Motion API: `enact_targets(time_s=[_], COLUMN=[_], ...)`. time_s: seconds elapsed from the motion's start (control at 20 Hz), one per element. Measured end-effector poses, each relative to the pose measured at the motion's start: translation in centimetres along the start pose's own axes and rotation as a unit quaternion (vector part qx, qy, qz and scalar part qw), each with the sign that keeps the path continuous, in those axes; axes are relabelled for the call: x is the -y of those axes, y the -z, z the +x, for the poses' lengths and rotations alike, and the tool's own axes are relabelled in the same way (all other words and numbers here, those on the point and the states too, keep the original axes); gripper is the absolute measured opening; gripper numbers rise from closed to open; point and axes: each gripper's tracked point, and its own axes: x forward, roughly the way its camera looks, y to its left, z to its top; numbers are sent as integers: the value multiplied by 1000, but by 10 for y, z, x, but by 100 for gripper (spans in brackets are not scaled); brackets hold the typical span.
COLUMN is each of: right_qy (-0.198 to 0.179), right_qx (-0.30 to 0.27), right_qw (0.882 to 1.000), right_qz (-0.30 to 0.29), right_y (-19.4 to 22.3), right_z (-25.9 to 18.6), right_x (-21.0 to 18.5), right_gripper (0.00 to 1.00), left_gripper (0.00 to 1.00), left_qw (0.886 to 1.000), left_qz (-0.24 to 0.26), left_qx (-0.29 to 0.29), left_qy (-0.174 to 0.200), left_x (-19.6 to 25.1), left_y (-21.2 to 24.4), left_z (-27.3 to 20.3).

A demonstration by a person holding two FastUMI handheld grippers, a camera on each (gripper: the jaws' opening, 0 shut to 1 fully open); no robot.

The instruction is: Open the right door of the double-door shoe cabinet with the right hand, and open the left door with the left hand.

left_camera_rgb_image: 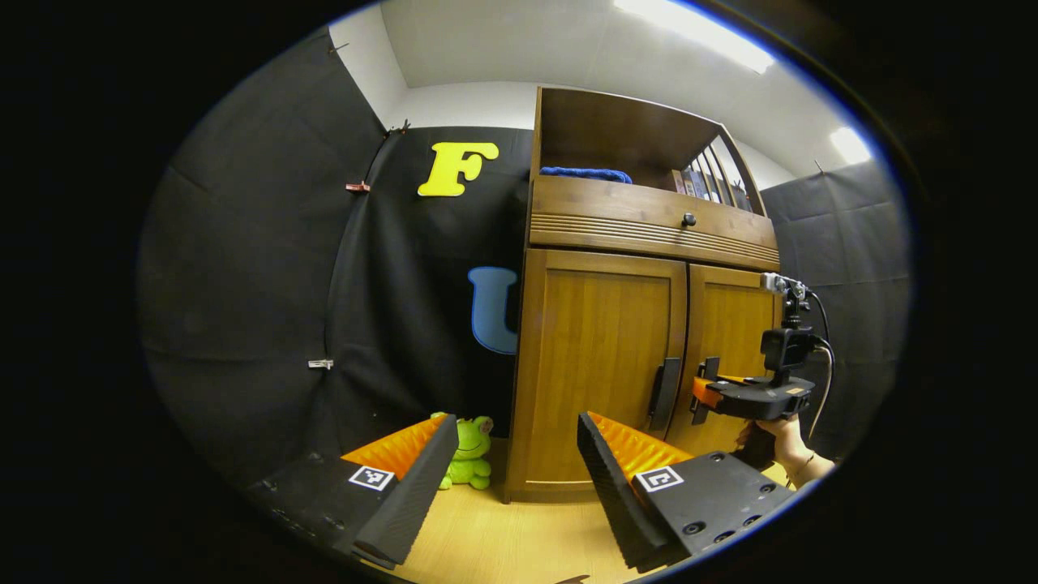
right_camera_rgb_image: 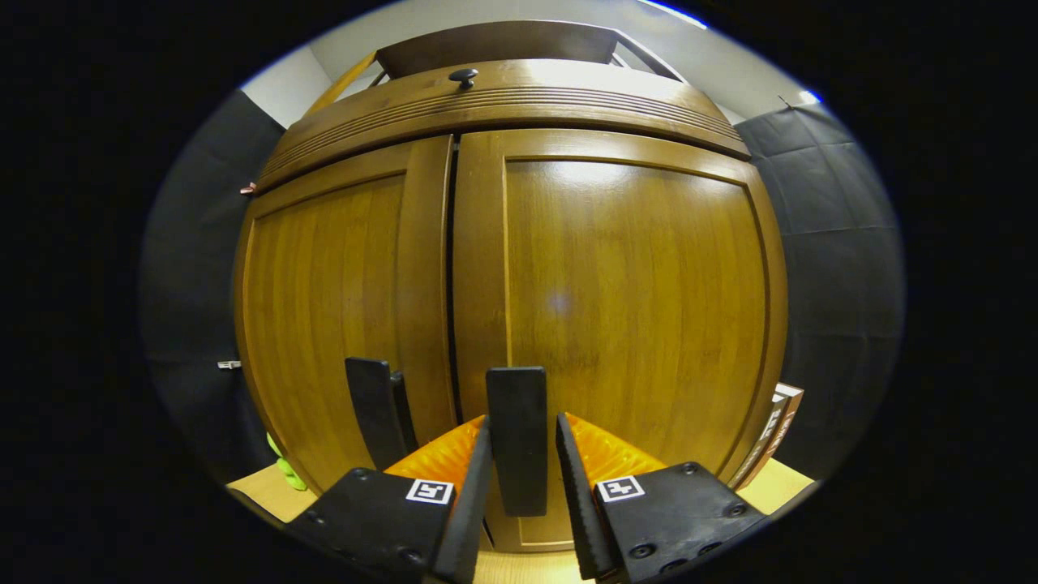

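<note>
The wooden shoe cabinet [left_camera_rgb_image: 600, 357] stands against the booth wall with both doors closed. In the right gripper view, my right gripper [right_camera_rgb_image: 521, 422] is shut on the dark vertical handle [right_camera_rgb_image: 517, 442] of the right door [right_camera_rgb_image: 632, 292], a finger on each side. The left door's handle [right_camera_rgb_image: 377, 410] stands just to its left. In the left gripper view, my left gripper [left_camera_rgb_image: 517, 422] is open with nothing between its fingers, some way in front of the left door [left_camera_rgb_image: 596, 357]. Its handle [left_camera_rgb_image: 665, 393] lies ahead to the right. The right gripper [left_camera_rgb_image: 709, 393], held by a hand [left_camera_rgb_image: 791, 446], is at the right door's handle.
A drawer with a round knob [left_camera_rgb_image: 688, 219] sits above the doors, and an open shelf holding a blue cloth [left_camera_rgb_image: 585, 173] and books tops the cabinet. A green plush frog [left_camera_rgb_image: 469, 454] sits on the wooden floor left of the cabinet. Books [right_camera_rgb_image: 774, 430] lean against its right side.
</note>
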Motion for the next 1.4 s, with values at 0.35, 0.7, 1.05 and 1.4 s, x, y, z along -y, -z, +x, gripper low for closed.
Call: enact_targets(time_s=[0.35,0.7,1.05,1.4], right_qy=[5,-8,-25,-44], right_qx=[-10,-13,-19,-25], right_qw=[1000,1000,999,998], right_qz=[-21,-23,-29,-38], right_y=[1,1,-1,-5], right_z=[-2,-23,-48,-88], right_x=[1,3,9,23], right_gripper=[23,23,28,28], left_gripper=[93,93,92,92], left_qw=[1000,1000,1000,998], left_qz=[4,-3,2,11], left_qx=[2,11,5,6], left_qy=[-2,-1,20,54], left_x=[2,8,34,70], left_y=[-5,-16,-18,-17], left_z=[-12,-29,-39,-38])
